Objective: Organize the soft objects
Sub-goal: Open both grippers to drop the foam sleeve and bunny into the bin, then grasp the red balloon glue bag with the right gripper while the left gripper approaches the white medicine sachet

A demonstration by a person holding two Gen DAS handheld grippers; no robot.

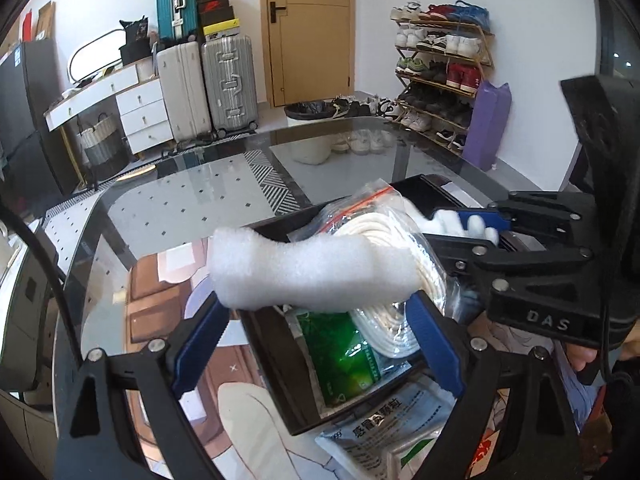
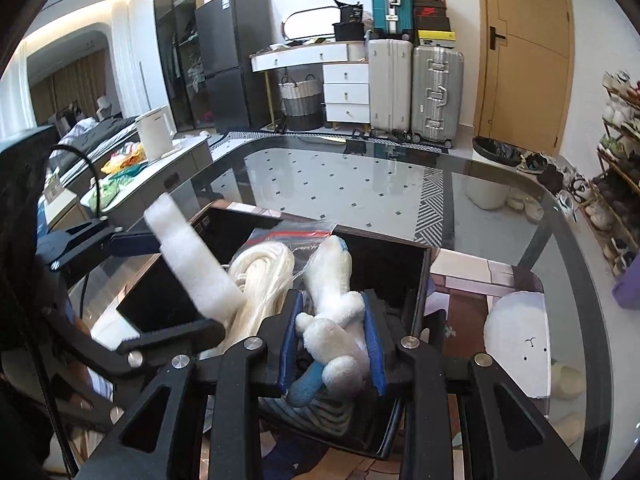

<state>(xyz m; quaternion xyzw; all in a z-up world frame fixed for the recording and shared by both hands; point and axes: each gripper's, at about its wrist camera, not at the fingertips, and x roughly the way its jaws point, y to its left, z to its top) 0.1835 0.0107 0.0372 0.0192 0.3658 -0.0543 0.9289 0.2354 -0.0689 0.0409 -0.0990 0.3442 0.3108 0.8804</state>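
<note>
Nearest, the right gripper [image 2: 332,340] pinches a white plush toy [image 2: 334,320], its 2 blue pads pressed into the fur, poised over the black bin [image 2: 416,280], presumably for dropping in. Beside it, the left gripper [image 1: 320,320], jaws spread wide, clamps a white foam block [image 1: 296,268] end to end over the same bin. Beyond lies bagged white rope [image 2: 260,276], already stowed.

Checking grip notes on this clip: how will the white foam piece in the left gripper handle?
The foam piece likely weighs little: its texture looks airy. It probably squashes easily, since it narrows mid-length. It seems to hold its shape, sticking out unsupported past the left gripper.
</note>
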